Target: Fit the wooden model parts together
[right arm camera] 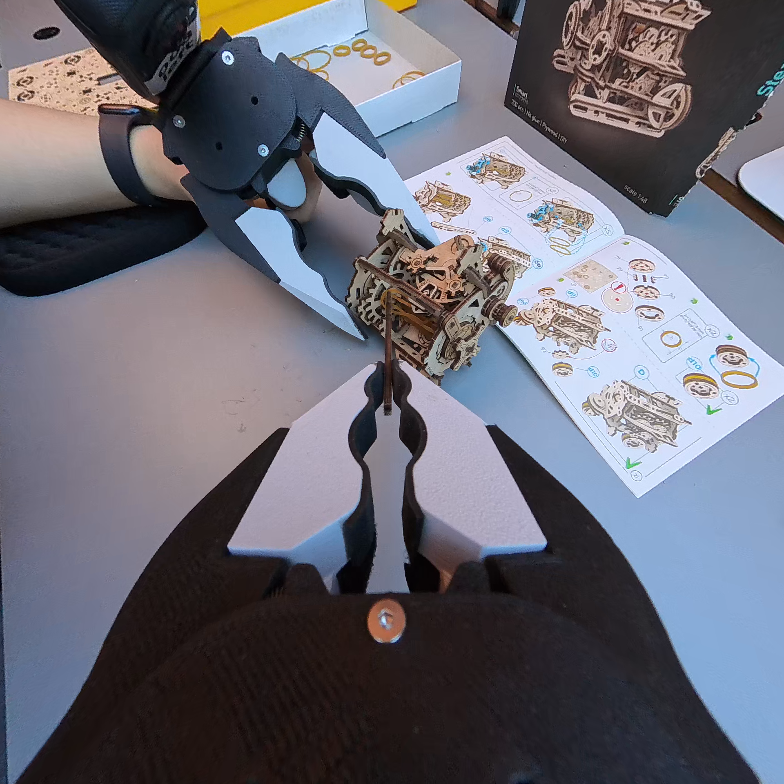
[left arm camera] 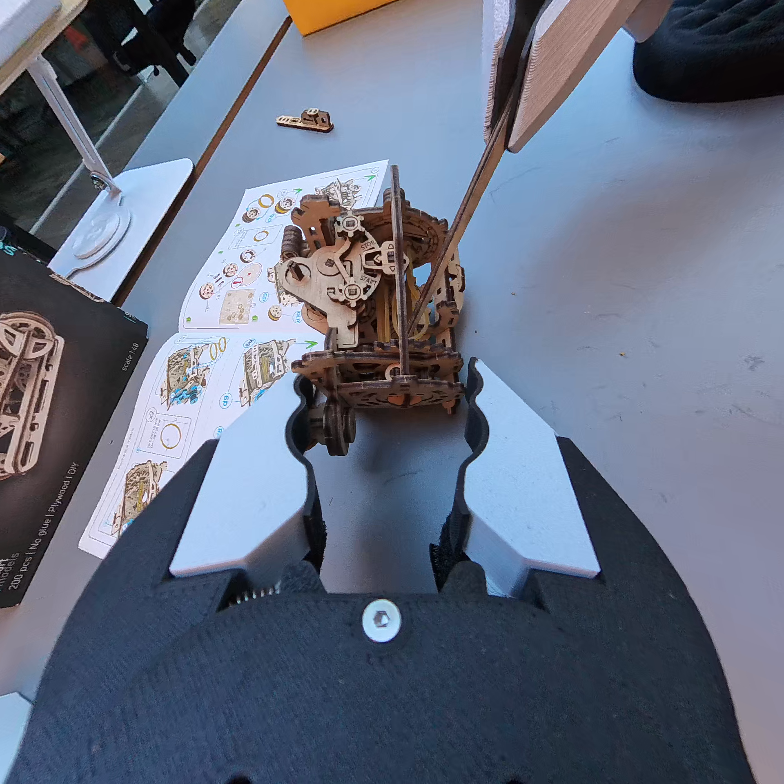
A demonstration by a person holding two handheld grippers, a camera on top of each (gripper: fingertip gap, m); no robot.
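The model (right arm camera: 428,297) sat on the grey table (right arm camera: 127,382), its far edge overlapping the open manual (right arm camera: 615,339). The left gripper (left arm camera: 384,384) was spread wide with a finger on each side of the model, bracing it more than squeezing as far as I could tell. The right gripper (right arm camera: 387,373) was pinching a thin wooden stick (right arm camera: 387,339) whose tip poked in among the model's rubber bands (right arm camera: 407,312). Looked like the band-hooking step. I reckon the next move needed a gentle push and twist while the model was held steady. A spare piece (left arm camera: 306,120) lay beyond the model.
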